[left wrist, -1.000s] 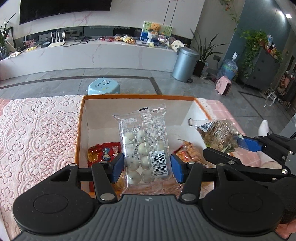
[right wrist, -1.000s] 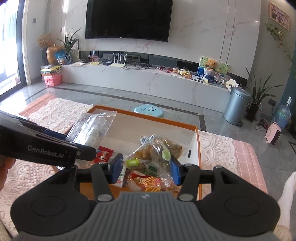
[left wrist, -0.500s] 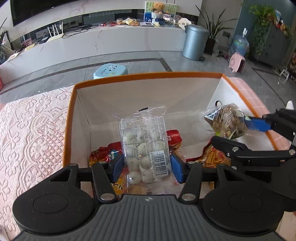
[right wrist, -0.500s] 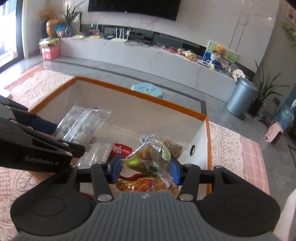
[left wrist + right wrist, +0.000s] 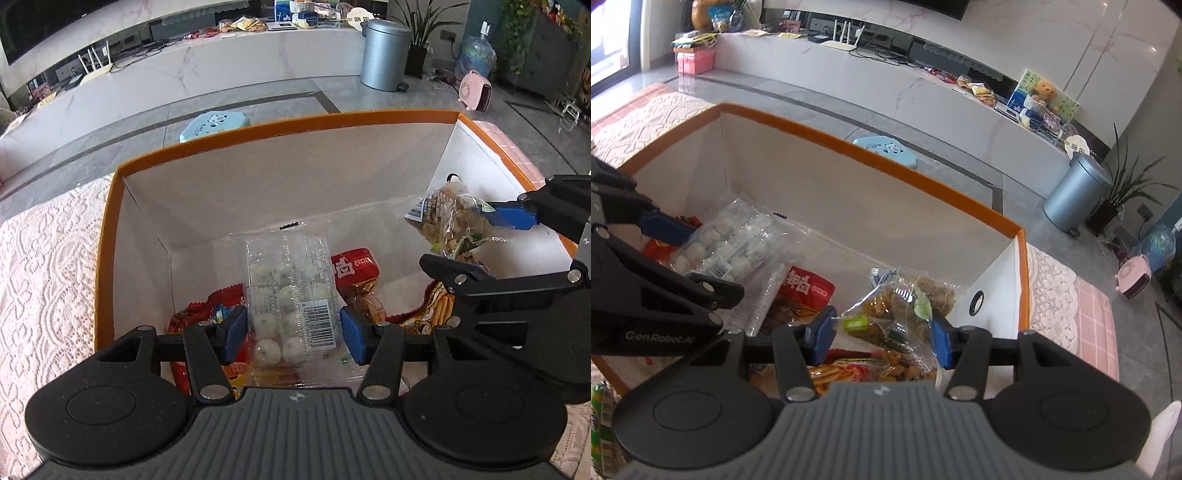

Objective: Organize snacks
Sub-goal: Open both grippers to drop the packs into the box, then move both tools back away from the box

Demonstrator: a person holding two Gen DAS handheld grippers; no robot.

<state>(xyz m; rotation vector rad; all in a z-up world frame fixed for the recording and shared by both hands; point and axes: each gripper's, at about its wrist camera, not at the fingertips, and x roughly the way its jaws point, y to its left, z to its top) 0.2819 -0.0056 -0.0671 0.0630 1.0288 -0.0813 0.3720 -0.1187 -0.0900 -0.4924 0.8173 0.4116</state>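
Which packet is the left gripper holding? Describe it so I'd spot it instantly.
Look inside the orange-rimmed white box. Above the red wrappers on its floor, the left gripper holds a clear plastic packet of white balls, barcode sticker at one edge. It is the only see-through packet with round white pieces.

My views are bright with daylight, sharp at the centre, fisheye-bent at the edges; glare whitens the box wall.

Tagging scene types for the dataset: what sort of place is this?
Most likely a home living room: a long white TV counter under a wall screen, a teddy bear on it, and potted plants by a metal bin on a tiled floor.
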